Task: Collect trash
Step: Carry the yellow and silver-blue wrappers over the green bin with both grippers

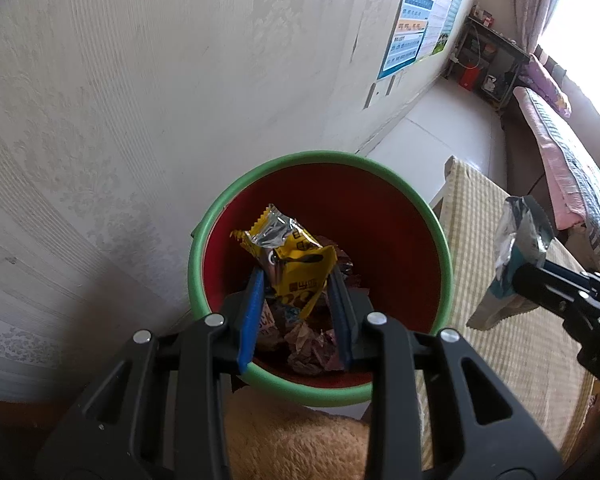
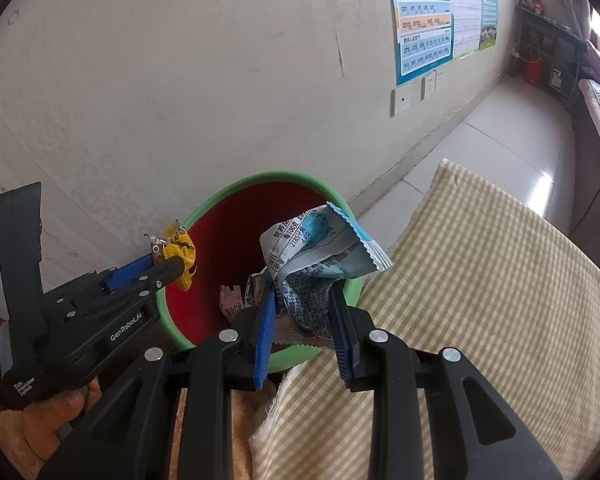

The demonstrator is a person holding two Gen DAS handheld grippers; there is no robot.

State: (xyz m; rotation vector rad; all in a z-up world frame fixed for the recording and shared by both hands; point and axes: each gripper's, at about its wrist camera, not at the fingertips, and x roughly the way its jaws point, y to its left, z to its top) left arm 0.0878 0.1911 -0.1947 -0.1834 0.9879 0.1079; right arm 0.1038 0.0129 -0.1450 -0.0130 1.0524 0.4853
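Hanging over the red plastic bin with a green rim (image 1: 380, 168), a crinkled yellow foil snack wrapper (image 1: 296, 260) is clamped in the left hand-held gripper (image 1: 298, 280). Over the bin's edge beside the checked cloth (image 2: 480, 280), a crumpled blue-and-silver foil wrapper (image 2: 320, 256) is pinched by the right hand-held gripper (image 2: 304, 300).

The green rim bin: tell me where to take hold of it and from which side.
Grip the green rim on its near edge, coming from above with one jaw inside and one outside. The bin stands upright and open-topped, its rolled lip exposed; the far side sits close to the wall. Both grippers currently hold wrappers, so release those first.
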